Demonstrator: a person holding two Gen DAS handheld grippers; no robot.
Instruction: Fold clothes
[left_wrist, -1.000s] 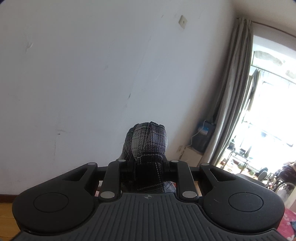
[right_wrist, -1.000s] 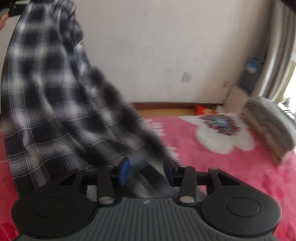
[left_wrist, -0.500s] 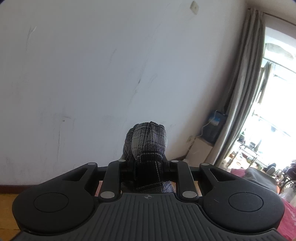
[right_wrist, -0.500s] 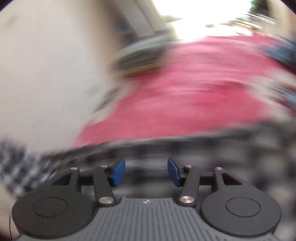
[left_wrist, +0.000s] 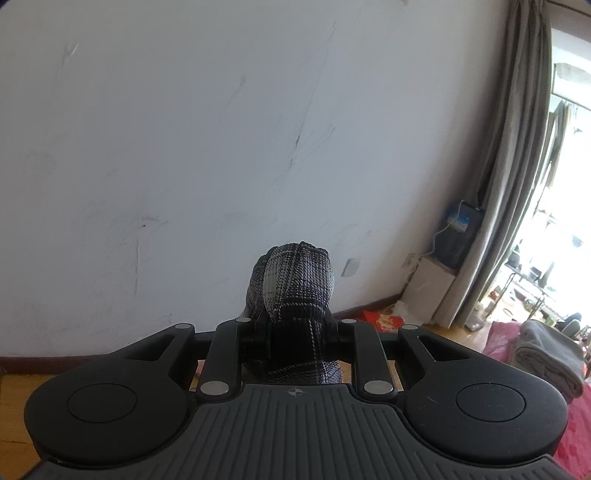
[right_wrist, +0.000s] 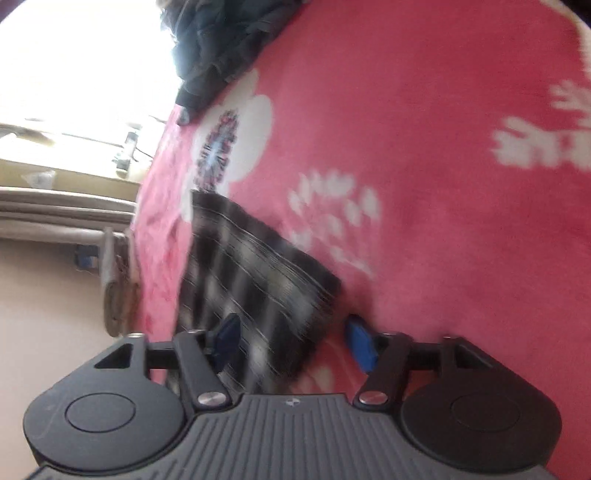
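Note:
My left gripper (left_wrist: 293, 328) is shut on a bunched fold of the black-and-white plaid garment (left_wrist: 293, 284), which bulges up between the fingers in front of a white wall. In the right wrist view the picture is rolled on its side; a flat part of the plaid garment (right_wrist: 251, 273) lies on the pink flowered blanket (right_wrist: 443, 155). My right gripper (right_wrist: 291, 341) hovers over its near edge with the jaws opening; the blue pads (right_wrist: 360, 345) stand wide apart and press on nothing, with the cloth's edge between them.
A dark heap of clothes (right_wrist: 221, 44) lies at the far end of the blanket. A folded grey blanket (left_wrist: 546, 354) sits on the bed at the right. A curtain (left_wrist: 509, 166), a white box (left_wrist: 430, 288) and a red packet (left_wrist: 380, 319) stand by the wall.
The right gripper swung away from the hanging garment, rolled onto its side and dropped toward the bed, its pads spreading wider. The left gripper drifted a little, still clamped on the plaid fold.

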